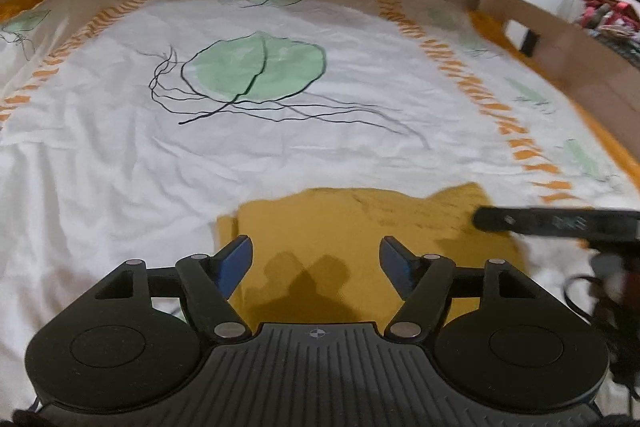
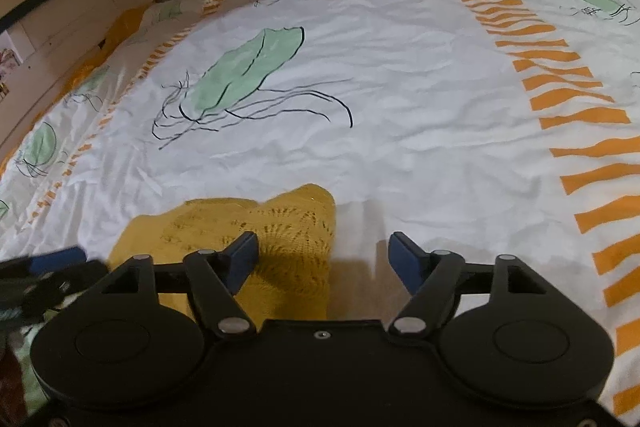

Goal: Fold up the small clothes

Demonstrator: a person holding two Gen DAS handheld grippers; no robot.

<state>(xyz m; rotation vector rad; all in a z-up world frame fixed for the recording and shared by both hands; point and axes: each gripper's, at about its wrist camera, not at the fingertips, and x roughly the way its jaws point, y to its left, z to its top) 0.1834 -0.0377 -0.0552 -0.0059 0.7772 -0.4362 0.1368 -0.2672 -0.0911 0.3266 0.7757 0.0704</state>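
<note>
Blue-padded fingers [image 1: 240, 263], lacy mustard knit [image 1: 340, 235]

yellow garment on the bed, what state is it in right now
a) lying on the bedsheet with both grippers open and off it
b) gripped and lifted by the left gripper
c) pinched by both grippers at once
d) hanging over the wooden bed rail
a: the yellow garment lies flat on the bedsheet, and the left gripper and right gripper both stand with jaws apart and nothing clamped between the pads.
</note>
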